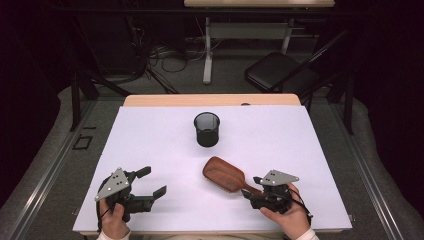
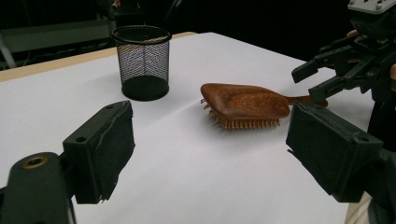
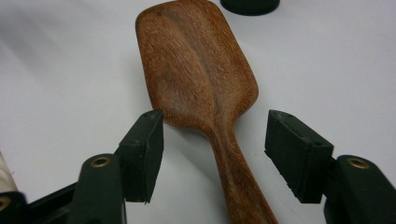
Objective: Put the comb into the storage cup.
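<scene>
From the high view, the brush (image 1: 224,174) lay bristles down on the white bench (image 1: 150,135), its handle running toward the right gripper (image 1: 248,193), which sat at the handle's end with its fingers parted either side of it. The cup (image 1: 207,128) stood upright farther back near the middle of the bench, well apart from the brush and apparently empty. The left gripper (image 1: 152,183) rested near the front left, fingers spread wide with nothing between them. In the left gripper view, the brush (image 2: 245,103) sat flat on its bristles between the cup (image 2: 141,60) and the right gripper (image 2: 310,81), whose fingers stood off the handle tip rather than pressing it. In the right gripper view, the handle (image 3: 236,172) passed between the two black fingers (image 3: 142,154) with clear gaps on both sides, so the brush (image 3: 196,65) was released, not clenched. Judging by this layout, if the brush was meant for the cup, nothing had been placed: the grasp, lift and drop all remained. If it was only to be set down, that was done.
</scene>
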Available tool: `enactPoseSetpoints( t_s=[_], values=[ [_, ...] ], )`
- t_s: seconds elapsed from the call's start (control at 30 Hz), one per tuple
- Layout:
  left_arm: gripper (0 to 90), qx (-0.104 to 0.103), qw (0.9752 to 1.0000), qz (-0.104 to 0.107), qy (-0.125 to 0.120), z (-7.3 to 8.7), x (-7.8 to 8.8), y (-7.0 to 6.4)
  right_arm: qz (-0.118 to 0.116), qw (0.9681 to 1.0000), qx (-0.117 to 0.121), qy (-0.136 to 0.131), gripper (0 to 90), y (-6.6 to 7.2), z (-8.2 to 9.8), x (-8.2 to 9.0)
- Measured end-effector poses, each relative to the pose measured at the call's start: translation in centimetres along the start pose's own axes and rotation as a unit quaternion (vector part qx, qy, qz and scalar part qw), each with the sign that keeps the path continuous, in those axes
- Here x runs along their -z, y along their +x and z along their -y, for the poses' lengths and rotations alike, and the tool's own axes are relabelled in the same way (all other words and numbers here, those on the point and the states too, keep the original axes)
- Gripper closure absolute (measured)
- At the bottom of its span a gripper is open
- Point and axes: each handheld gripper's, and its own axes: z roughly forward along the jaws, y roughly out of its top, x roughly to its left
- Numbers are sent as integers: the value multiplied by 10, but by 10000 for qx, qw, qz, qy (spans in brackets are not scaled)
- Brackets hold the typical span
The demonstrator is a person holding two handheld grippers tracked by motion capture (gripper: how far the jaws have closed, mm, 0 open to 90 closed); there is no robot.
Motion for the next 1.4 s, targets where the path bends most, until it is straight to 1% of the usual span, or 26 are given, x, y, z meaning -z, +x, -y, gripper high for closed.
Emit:
enactPoseSetpoints(
  t_s=[0.03, 0.1, 0.17, 0.2, 0.27, 0.3, 0.43, 0.53, 0.57, 0.6, 0.73, 0.83, 0.93, 0.97, 1.03, 1.07, 1.1, 1.13, 1.27, 1.4],
  values=[
    [152, -2, 10000, 13, -2, 0, 0, 0, 3, 10000, 73, -7, 353, 1, -1, 0],
    [152, 3, 10000, 12, -2, 0, 0, 0, 4, 10000, 56, 4, 332, 1, -1, -1],
    [152, -6, 10000, 14, -2, 0, 0, 0, 33, 9999, 94, 17, 331, 1, -1, -1],
    [152, -4, 10000, 13, -2, 0, 0, 0, 47, 9999, 74, 57, 324, 1, -1, -1],
    [152, 5, 10000, 12, -2, 0, 0, 0, 41, 9999, -32, 120, 283, 0, -1, -2],
    [152, 11, 10000, 23, -4, 0, 0, 0, 41, 9999, -32, 120, 283, 0, -1, -2],
    [152, 12, 10000, 12, -4, 0, 0, 0, 93, 9998, 48, 190, 250, -3, -4, -3],
    [152, 4, 10000, -4, -6, 0, 0, 0, 171, 9994, 172, 257, 212, -6, -7, -2],
    [152, 4, 10000, -4, -6, 0, 0, 0, 171, 9994, 172, 257, 212, -6, -7, -2],
    [152, 10, 10000, -10, -12, 0, 0, -1, 220, 9989, 209, 370, 198, -8, -9, -2],
    [152, 10, 10000, -13, -8, 0, 0, -1, 301, 9977, 256, 559, 172, -13, -14, -1],
    [152, 7, 10000, -11, -4, 0, 0, -1, 217, 9970, 194, 722, 149, -15, -18, -1],
    [152, 6, 10000, -9, -1, 0, 0, -1, 194, 9965, 218, 788, 135, -16, -20, -1],
    [152, 6, 10000, -10, 1, 0, 0, -1, 194, 9955, 214, 900, 69, -16, -23, -2],
    [152, 2, 10000, -11, -1, 0, 0, -1, 150, 9949, 201, 972, 28, -16, -24, -4],
    [152, 2, 10000, -11, -1, 0, 0, -1, 150, 9949, 201, 972, 28, -16, -24, -4],
    [152, 2, 10000, -9, 0, 0, 0, -1, 18, 9938, 158, 1096, 13, -15, -26, -6],
    [152, 4, 10000, -9, -1, 0, 0, -1, -9, 9935, 172, 1128, 0, -15, -26, -7],
    [152, 9, 10000, -1, 13, 0, 0, -1, -35, 9900, 288, 1379, 0, -13, -27, -12],
    [152, 7, 10000, 4, 23, 0, 0, -1, -38, 9873, 440, 1528, 0, -12, -28, -15]
  ],
)
